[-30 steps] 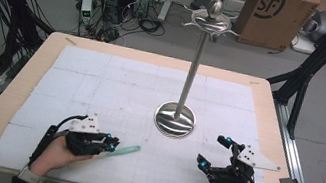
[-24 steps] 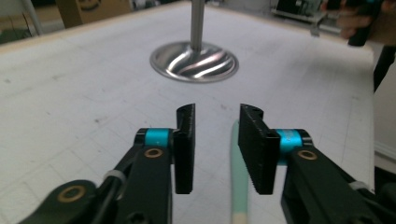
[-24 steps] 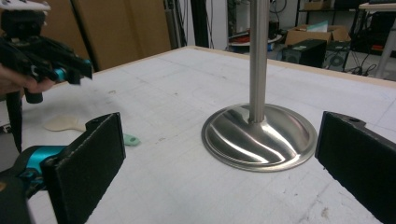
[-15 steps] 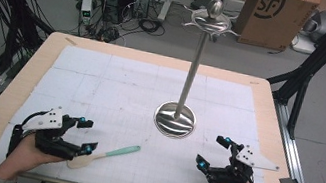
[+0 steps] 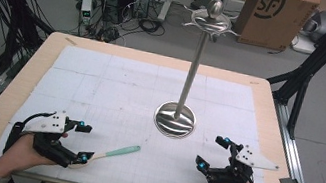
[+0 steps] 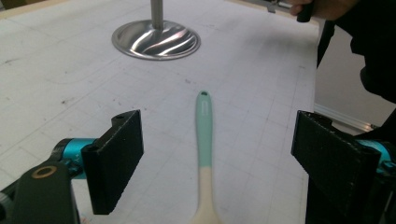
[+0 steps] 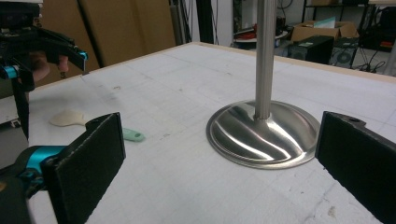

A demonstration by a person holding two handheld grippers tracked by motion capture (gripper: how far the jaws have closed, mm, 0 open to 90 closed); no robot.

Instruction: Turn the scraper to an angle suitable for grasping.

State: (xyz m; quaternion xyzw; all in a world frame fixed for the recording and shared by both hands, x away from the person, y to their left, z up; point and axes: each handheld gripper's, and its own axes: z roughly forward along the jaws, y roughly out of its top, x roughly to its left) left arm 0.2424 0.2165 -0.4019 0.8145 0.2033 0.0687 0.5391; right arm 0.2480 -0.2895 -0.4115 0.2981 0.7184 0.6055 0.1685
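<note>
Now released, the mint-handled spatula [image 5: 107,153] lies between the left gripper [image 5: 82,142]'s just-opened jaws; right gripper [image 5: 212,152], at 3 o'clock, remains apart.

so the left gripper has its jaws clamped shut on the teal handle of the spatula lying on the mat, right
Not quite: the left gripper is not clamped on it. Its jaws have just been opening and stand wide apart, with the teal handle of the spatula lying free on the mat between them, touched by neither. The left gripper view shows this.
</note>
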